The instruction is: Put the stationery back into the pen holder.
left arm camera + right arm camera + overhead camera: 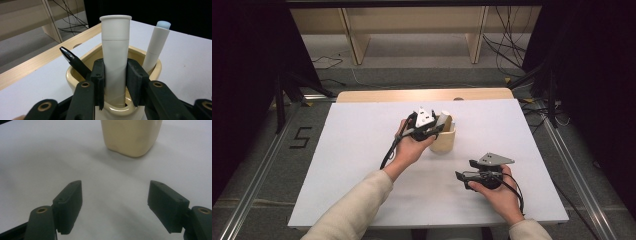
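Clamped pads of the left gripper (115,82) pinch a white tube (115,57) standing upright in a cream holder (150,72), beside a slimmer white stick (156,45) and a black pen (75,62). From above, the holder (444,140) sits mid-table on a white sheet (362,150); wooden shelving (412,25) stands behind. Facing the holder (131,137), the right gripper (115,205) gapes wide and empty.

A white surface (362,150) fills the middle of the high view, its far edge bare pale wood (422,95). Grey floor (412,65) lies beyond, with a light wooden shelf unit (417,25) along the top. Black cables (507,40) trail at upper right. Dark curtains (242,75) flank both sides, and metal rails (257,180) run along the lower edges.
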{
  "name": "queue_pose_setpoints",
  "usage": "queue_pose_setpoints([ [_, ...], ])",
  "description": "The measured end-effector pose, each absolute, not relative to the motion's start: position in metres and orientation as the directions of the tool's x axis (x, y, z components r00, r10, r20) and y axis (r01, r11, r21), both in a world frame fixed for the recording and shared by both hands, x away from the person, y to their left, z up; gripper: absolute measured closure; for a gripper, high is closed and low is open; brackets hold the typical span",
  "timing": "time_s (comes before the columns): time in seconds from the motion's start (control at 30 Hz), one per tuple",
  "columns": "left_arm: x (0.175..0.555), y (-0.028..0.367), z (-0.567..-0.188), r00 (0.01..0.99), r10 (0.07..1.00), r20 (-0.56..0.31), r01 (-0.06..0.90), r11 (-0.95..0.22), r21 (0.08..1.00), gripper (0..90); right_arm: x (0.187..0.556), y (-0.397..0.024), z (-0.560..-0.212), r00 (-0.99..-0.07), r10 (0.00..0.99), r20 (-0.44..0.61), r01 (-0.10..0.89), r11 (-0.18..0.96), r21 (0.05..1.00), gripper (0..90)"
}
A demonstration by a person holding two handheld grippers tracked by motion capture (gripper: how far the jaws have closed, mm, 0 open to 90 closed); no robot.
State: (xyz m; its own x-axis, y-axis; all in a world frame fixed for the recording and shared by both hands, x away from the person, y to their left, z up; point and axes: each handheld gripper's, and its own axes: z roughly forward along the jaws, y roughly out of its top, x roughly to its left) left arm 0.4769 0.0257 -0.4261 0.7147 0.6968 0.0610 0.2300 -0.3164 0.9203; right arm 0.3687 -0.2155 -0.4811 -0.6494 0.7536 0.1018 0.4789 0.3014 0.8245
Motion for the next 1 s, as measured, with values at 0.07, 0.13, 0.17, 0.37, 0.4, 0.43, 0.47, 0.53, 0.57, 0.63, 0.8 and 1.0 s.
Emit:
queue_pose_setpoints([
  [0.07, 0.477, 0.026, -0.426, 0.715, 0.697, 0.06, 0.231, -0.316, 0.92, 69.3, 0.369, -0.215, -0.481, -0.649, 0.754, 0.102, 0.478, 0.3, 0.825, 28.8],
  [0.13, 0.477, 0.027, -0.426, 0.712, 0.7, 0.061, 0.231, -0.316, 0.92, 68.4, 0.369, -0.216, -0.481, -0.65, 0.753, 0.102, 0.479, 0.301, 0.825, 28.8],
  [0.17, 0.477, 0.027, -0.426, 0.712, 0.7, 0.061, 0.228, -0.312, 0.922, 66.6, 0.369, -0.216, -0.481, -0.649, 0.754, 0.102, 0.479, 0.301, 0.824, 28.8],
  [0.37, 0.47, 0.03, -0.42, 0.704, 0.706, 0.071, 0.207, -0.3, 0.931, 51.3, 0.369, -0.216, -0.481, -0.647, 0.756, 0.103, 0.478, 0.297, 0.827, 28.7],
  [0.4, 0.468, 0.031, -0.418, 0.705, 0.705, 0.074, 0.202, -0.3, 0.932, 50.1, 0.369, -0.216, -0.481, -0.647, 0.756, 0.104, 0.479, 0.297, 0.826, 28.8],
  [0.43, 0.465, 0.032, -0.417, 0.702, 0.708, 0.079, 0.196, -0.298, 0.934, 49.1, 0.369, -0.216, -0.481, -0.647, 0.755, 0.102, 0.478, 0.298, 0.826, 28.7],
  [0.47, 0.464, 0.033, -0.415, 0.698, 0.71, 0.089, 0.19, -0.304, 0.934, 48.1, 0.369, -0.216, -0.481, -0.647, 0.756, 0.101, 0.478, 0.299, 0.826, 28.8],
  [0.53, 0.461, 0.036, -0.413, 0.698, 0.712, 0.078, 0.196, -0.294, 0.936, 46.5, 0.369, -0.216, -0.481, -0.646, 0.756, 0.1, 0.479, 0.3, 0.825, 28.8],
  [0.57, 0.46, 0.038, -0.412, 0.698, 0.712, 0.078, 0.2, -0.297, 0.934, 45.3, 0.369, -0.216, -0.481, -0.647, 0.756, 0.101, 0.479, 0.3, 0.825, 28.7],
  [0.63, 0.457, 0.042, -0.411, 0.695, 0.716, 0.065, 0.219, -0.296, 0.93, 43.6, 0.369, -0.216, -0.481, -0.647, 0.756, 0.099, 0.478, 0.302, 0.825, 28.8],
  [0.8, 0.452, 0.053, -0.409, 0.673, 0.739, 0.037, 0.256, -0.28, 0.925, 38.9, 0.369, -0.216, -0.481, -0.646, 0.757, 0.098, 0.478, 0.3, 0.826, 28.7],
  [1.0, 0.451, 0.066, -0.409, 0.68, 0.732, 0.028, 0.259, -0.275, 0.926, 37.2, 0.369, -0.216, -0.481, -0.645, 0.757, 0.1, 0.479, 0.299, 0.826, 28.8],
])
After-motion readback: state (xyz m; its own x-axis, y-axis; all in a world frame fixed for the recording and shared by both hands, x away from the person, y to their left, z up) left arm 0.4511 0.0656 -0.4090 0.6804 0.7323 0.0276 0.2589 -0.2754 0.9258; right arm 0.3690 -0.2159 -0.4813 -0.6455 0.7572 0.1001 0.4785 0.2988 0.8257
